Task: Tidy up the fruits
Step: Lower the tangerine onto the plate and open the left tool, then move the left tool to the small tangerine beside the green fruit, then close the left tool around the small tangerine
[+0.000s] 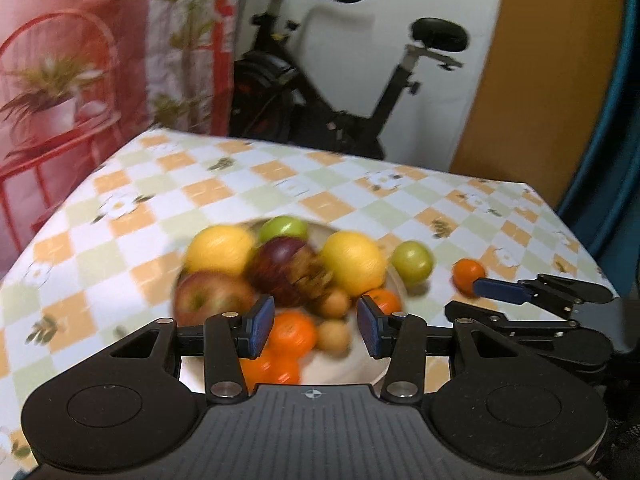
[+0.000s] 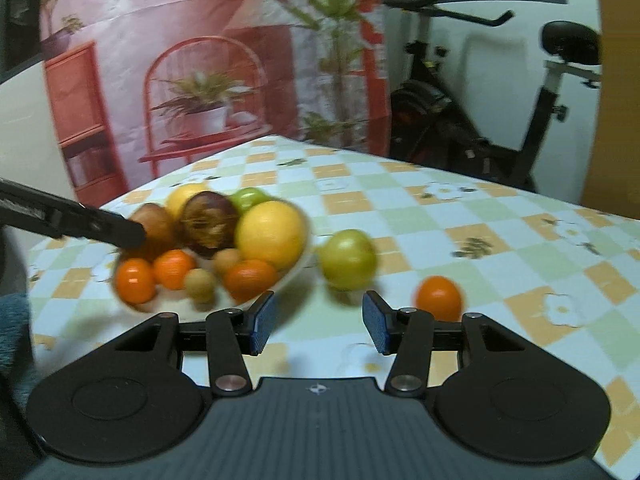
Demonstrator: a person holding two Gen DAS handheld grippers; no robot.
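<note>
Covering the table, checked cloth point(image 2: 460, 208), exercise bike point(image 1: 320, 92) behind, both grippers' jaws spread, empty.

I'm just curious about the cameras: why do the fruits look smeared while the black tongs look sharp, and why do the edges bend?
Left wrist view: the plate of fruit is motion-blurred, while the left tongs, fixed to the camera, stay crisp. Right wrist view: the green fruit and orange fruit are smeared too. Both views: the fisheye lens bows the table and darkens the corners.
</note>
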